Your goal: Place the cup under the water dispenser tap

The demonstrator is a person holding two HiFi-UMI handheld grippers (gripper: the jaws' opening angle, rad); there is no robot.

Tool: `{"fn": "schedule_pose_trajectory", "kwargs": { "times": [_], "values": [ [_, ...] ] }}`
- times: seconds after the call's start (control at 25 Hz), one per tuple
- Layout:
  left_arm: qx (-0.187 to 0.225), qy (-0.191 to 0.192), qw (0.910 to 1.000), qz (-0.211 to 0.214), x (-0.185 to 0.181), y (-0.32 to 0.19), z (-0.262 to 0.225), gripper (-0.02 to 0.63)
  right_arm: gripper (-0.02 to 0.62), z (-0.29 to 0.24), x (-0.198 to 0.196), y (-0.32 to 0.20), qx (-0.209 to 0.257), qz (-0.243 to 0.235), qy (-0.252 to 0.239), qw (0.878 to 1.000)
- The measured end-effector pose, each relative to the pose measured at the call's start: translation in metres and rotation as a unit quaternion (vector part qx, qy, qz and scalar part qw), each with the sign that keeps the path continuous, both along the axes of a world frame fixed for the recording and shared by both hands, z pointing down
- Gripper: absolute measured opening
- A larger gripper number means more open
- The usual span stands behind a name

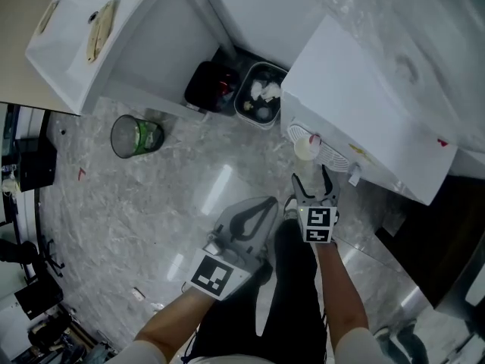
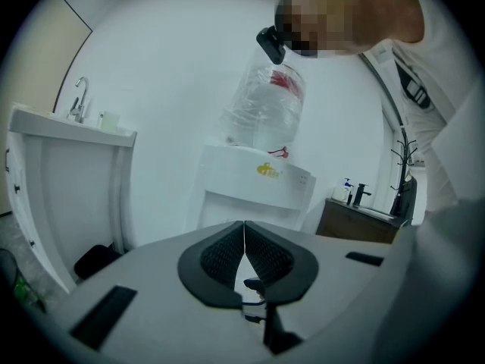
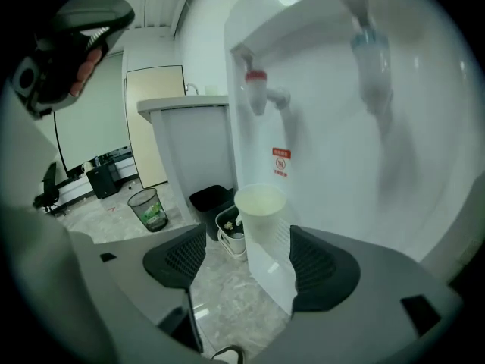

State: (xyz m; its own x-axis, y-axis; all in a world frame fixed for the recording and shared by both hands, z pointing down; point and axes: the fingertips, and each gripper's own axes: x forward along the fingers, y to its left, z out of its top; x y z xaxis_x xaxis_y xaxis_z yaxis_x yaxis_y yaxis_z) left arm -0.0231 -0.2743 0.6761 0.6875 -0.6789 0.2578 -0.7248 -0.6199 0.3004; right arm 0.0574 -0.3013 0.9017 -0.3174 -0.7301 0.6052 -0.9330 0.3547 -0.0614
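A pale paper cup (image 1: 305,144) stands on the white drip tray (image 1: 336,158) of the water dispenser (image 1: 364,97). In the right gripper view the cup (image 3: 261,209) sits below the red tap (image 3: 256,89), and a blue tap (image 3: 369,55) hangs further right. My right gripper (image 1: 312,182) is open just short of the cup. Its jaws stand wide and nothing is between the pads (image 3: 176,260). My left gripper (image 1: 248,220) is lower left, shut and empty. In the left gripper view its shut gripper (image 2: 244,258) faces the dispenser's water bottle (image 2: 265,105).
A mesh waste bin (image 1: 136,136) stands on the marble floor at the left. A black bin (image 1: 211,88) and a white bin with rubbish (image 1: 261,98) sit between a white sink counter (image 1: 83,44) and the dispenser. A dark cabinet (image 1: 447,233) is at the right.
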Motion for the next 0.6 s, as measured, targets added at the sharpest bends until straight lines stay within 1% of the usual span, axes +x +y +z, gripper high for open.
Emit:
{"fn": "schedule_pose_trajectory", "kwargs": {
  "times": [0.16, 0.28, 0.44, 0.56, 0.6],
  "values": [
    [-0.008, -0.011, 0.9999, 0.006, 0.001, 0.017, -0.023, 0.006, 0.319, -0.065, -0.012, 0.036, 0.008, -0.008, -0.025, 1.000],
    [-0.005, -0.010, 0.9999, 0.009, 0.000, 0.026, -0.046, 0.006, 0.318, -0.127, -0.023, 0.047, 0.023, -0.017, -0.047, 0.998],
    [0.012, -0.007, 0.9997, 0.020, 0.002, 0.043, -0.094, 0.005, 0.314, -0.220, -0.033, 0.062, 0.056, -0.024, -0.075, 0.995],
    [0.008, -0.017, 0.9995, 0.027, -0.001, 0.062, -0.133, 0.006, 0.309, -0.289, -0.035, 0.076, 0.067, -0.021, -0.092, 0.993],
    [0.005, -0.021, 0.9994, 0.027, -0.003, 0.068, -0.146, 0.005, 0.287, -0.310, -0.035, 0.082, 0.068, -0.015, -0.095, 0.993]
  ]
}}
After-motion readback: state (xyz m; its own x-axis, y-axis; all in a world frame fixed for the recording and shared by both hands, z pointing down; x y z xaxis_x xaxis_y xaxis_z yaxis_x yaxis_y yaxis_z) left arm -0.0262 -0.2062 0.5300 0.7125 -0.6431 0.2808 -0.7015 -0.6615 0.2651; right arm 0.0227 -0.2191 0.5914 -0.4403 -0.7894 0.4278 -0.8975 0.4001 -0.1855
